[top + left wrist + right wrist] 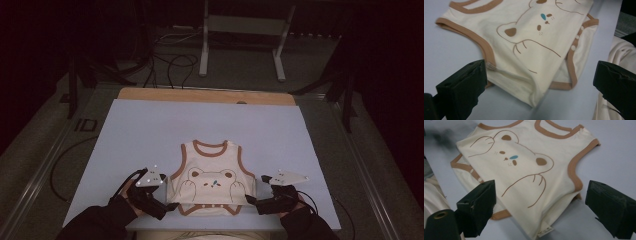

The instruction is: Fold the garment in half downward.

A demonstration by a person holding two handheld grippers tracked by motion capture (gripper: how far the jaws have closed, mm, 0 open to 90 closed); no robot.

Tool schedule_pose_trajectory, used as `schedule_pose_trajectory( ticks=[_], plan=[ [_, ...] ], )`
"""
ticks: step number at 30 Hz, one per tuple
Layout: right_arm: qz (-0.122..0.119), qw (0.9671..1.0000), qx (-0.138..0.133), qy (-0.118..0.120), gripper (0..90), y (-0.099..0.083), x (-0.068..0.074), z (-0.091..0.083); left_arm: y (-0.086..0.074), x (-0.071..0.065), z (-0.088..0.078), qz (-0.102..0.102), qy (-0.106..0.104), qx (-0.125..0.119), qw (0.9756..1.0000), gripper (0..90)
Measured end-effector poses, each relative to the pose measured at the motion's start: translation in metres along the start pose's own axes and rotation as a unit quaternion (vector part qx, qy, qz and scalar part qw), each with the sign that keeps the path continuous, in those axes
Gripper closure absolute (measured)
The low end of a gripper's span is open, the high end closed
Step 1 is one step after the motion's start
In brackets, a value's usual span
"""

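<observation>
Item: vest [212, 177], cream, bear print, flat at lower centre of the mat [150, 130]; left gripper [169, 204] and right gripper [251, 201] at its bottom corners, jaws apart, nothing held; risk: a jaw snagging the hem, undoing the fold.

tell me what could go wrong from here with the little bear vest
The vest lies close to the table's near edge, so a tug toward the person might slide it off. Both the left hand-held gripper and the right hand-held gripper are open at its lower corners; closing there could bunch the folded hem and spoil the fold.
</observation>
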State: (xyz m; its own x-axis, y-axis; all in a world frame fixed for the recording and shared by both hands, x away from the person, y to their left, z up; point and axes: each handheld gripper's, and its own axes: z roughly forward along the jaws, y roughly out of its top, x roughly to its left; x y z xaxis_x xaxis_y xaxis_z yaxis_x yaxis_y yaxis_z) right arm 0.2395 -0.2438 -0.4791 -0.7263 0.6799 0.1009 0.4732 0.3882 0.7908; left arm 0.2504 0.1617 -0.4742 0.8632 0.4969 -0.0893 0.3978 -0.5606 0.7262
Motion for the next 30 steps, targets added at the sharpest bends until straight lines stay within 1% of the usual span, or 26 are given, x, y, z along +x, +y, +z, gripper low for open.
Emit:
schedule_pose_trajectory(
  ticks=[2, 6, 7, 11, 15, 16, 17, 18, 20, 23, 24, 25, 26, 27, 30],
  plan=[
    [0.001, 1.0000, -0.001, 0.000, 9.8, 0.003, -0.001, -0.002, 0.002, 0.003, -0.002, -0.001, 0.000, -0.001, 1.0000, 0.0],
    [-0.012, 0.9999, -0.007, -0.007, 9.8, 0.010, -0.003, -0.004, 0.008, 0.009, -0.007, 0.000, 0.003, -0.006, 1.0000, 0.0],
    [-0.011, 0.9999, -0.010, -0.007, 9.8, 0.013, -0.003, -0.004, 0.009, 0.010, -0.007, -0.001, 0.003, -0.008, 1.0000, 0.0],
    [-0.021, 0.9996, -0.016, -0.006, 9.8, 0.021, -0.004, -0.004, 0.014, 0.014, -0.011, 0.002, 0.003, -0.013, 0.9999, 0.0],
    [-0.029, 0.9993, -0.023, -0.007, 9.8, 0.031, -0.006, -0.004, 0.021, 0.019, -0.014, 0.008, 0.001, -0.014, 0.9999, 0.0],
    [-0.029, 0.9993, -0.023, -0.007, 9.8, 0.031, -0.006, -0.004, 0.021, 0.019, -0.014, 0.008, 0.001, -0.014, 0.9999, 0.0],
    [-0.032, 0.9991, -0.026, -0.009, 9.8, 0.036, -0.007, -0.004, 0.024, 0.021, -0.015, 0.012, 0.004, -0.014, 0.9998, 0.0],
    [-0.032, 0.9991, -0.026, -0.009, 9.8, 0.036, -0.007, -0.004, 0.024, 0.021, -0.015, 0.012, 0.004, -0.014, 0.9998, 0.0],
    [-0.038, 0.9988, -0.029, -0.008, 9.8, 0.044, -0.009, -0.004, 0.029, 0.026, -0.016, 0.013, 0.004, -0.016, 0.9998, 0.0],
    [-0.048, 0.9984, -0.030, -0.011, 9.8, 0.053, -0.011, -0.002, 0.033, 0.030, -0.016, 0.012, 0.006, -0.018, 0.9997, 0.0],
    [-0.048, 0.9984, -0.030, -0.011, 9.8, 0.053, -0.011, -0.002, 0.033, 0.030, -0.016, 0.012, 0.006, -0.018, 0.9997, 0.0],
    [-0.053, 0.9980, -0.032, -0.011, 9.9, 0.058, -0.012, -0.001, 0.034, 0.032, -0.015, 0.011, 0.009, -0.018, 0.9997, 0.0],
    [-0.052, 0.9980, -0.033, -0.011, 9.9, 0.059, -0.012, -0.001, 0.035, 0.034, -0.013, 0.008, 0.010, -0.019, 0.9997, 0.0],
    [-0.051, 0.9981, -0.033, -0.010, 9.9, 0.062, -0.012, 0.000, 0.035, 0.035, -0.013, 0.011, 0.010, -0.017, 0.9997, 0.0],
    [-0.057, 0.9978, -0.033, -0.012, 9.9, 0.066, -0.014, 0.003, 0.037, 0.038, -0.012, 0.010, 0.010, -0.017, 0.9997, 0.0]
  ],
)
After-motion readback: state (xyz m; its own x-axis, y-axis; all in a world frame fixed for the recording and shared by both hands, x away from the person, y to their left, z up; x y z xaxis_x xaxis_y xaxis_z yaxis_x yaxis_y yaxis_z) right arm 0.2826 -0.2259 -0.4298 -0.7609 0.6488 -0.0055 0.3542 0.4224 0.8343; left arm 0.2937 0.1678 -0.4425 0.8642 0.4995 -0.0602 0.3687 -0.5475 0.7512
